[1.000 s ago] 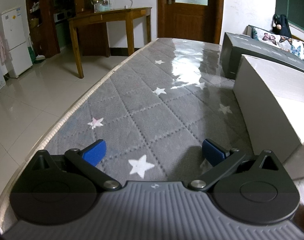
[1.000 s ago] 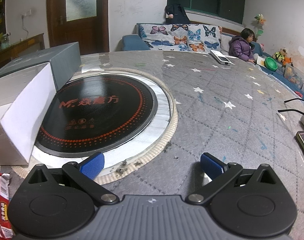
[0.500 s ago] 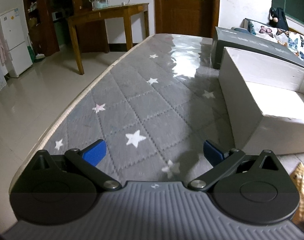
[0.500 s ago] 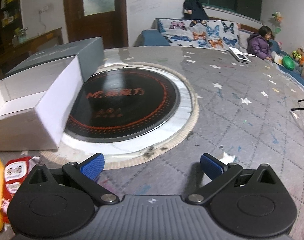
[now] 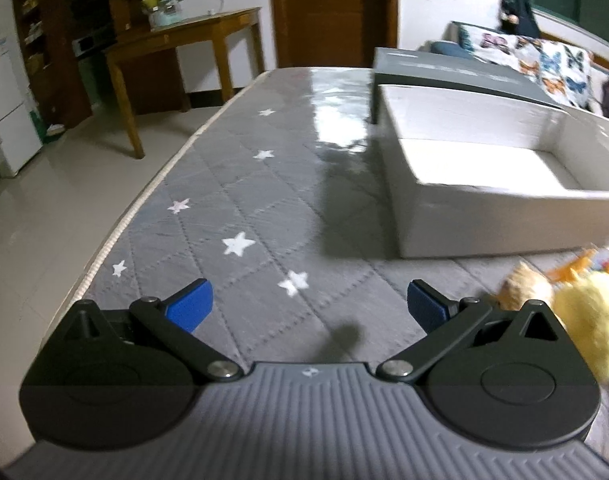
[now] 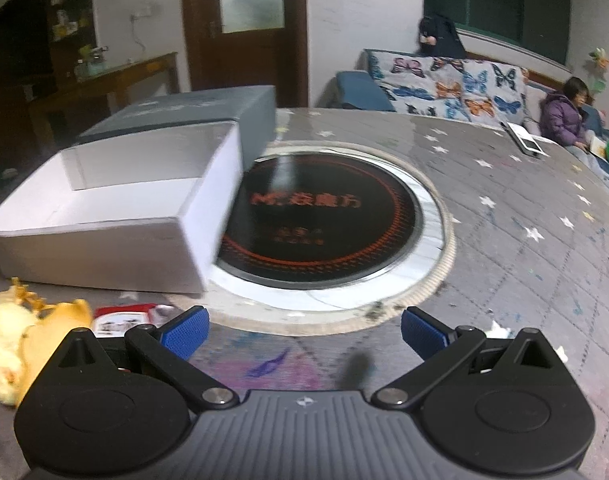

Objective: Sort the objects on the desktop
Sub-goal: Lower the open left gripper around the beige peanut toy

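An open white box [image 5: 484,160] stands on the grey star-patterned table, also in the right wrist view [image 6: 104,208]. A yellow plush toy [image 5: 592,312] and a tan shell-like object [image 5: 522,286] lie in front of it, at the right of my open, empty left gripper [image 5: 306,306]. In the right wrist view the yellow toy [image 6: 8,344] and a red-and-white packet [image 6: 122,318] lie at the lower left of my open, empty right gripper [image 6: 304,330].
A dark grey box lid [image 6: 192,116] lies behind the white box. A round black induction cooktop [image 6: 324,216] is set in the table. The table's left edge [image 5: 152,196] drops to the tiled floor. A person [image 6: 564,116] sits by a sofa at the far right.
Both grippers have pulled back and risen. The white box's inside now shows, and the yellow toy, shell-like object and packet have come further into view.
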